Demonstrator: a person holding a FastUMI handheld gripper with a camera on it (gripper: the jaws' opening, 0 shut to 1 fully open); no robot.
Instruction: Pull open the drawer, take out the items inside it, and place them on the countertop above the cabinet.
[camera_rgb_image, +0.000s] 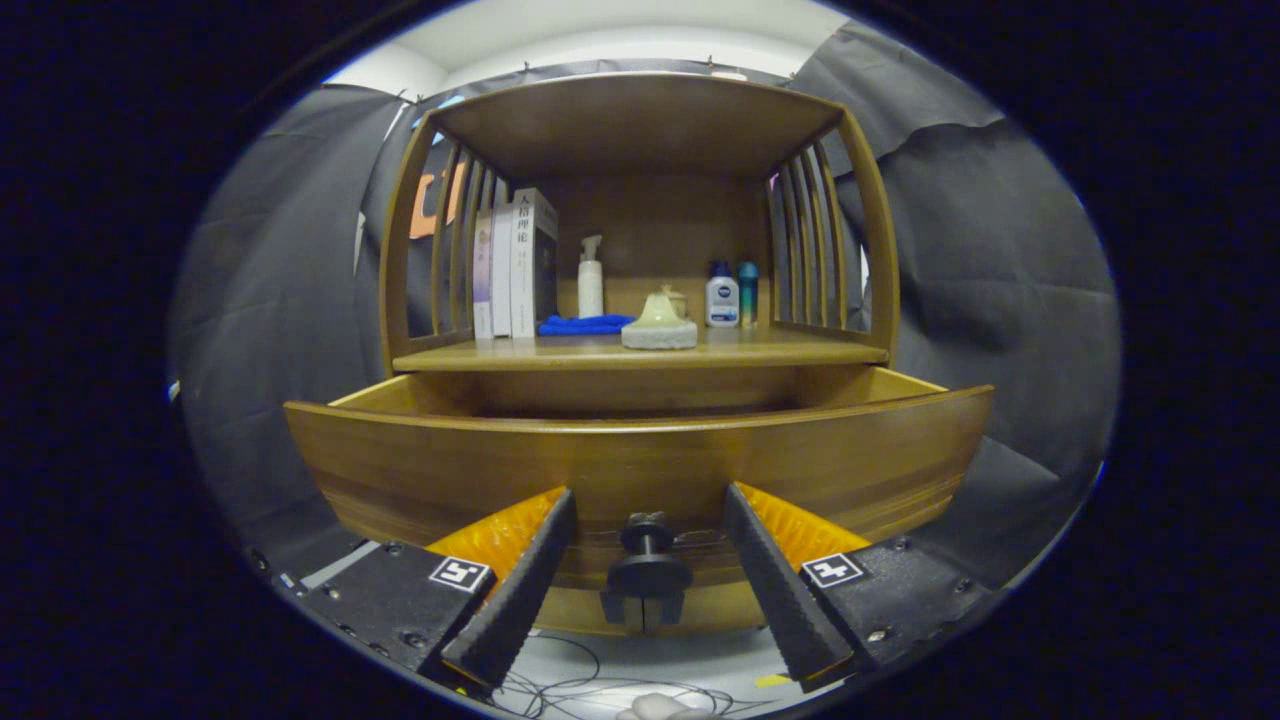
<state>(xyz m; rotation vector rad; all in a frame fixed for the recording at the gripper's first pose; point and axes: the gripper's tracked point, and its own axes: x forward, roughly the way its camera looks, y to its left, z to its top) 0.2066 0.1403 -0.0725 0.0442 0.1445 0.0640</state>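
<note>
The drawer (640, 465) stands pulled out below the bench (640, 352), its knob (648, 560) between the jaws of the gripper (648, 530), which gape wide and touch nothing. Its contents lie hidden behind the drawer front, up and ahead.

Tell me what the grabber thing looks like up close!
The gripper has two wedge-shaped fingers with ridged, bumpy inner faces. Behind each sits a black block with screws and a small square black-and-white marker.

Chinese characters run down the white book's spine (522, 262); other labels too small to read.
</note>
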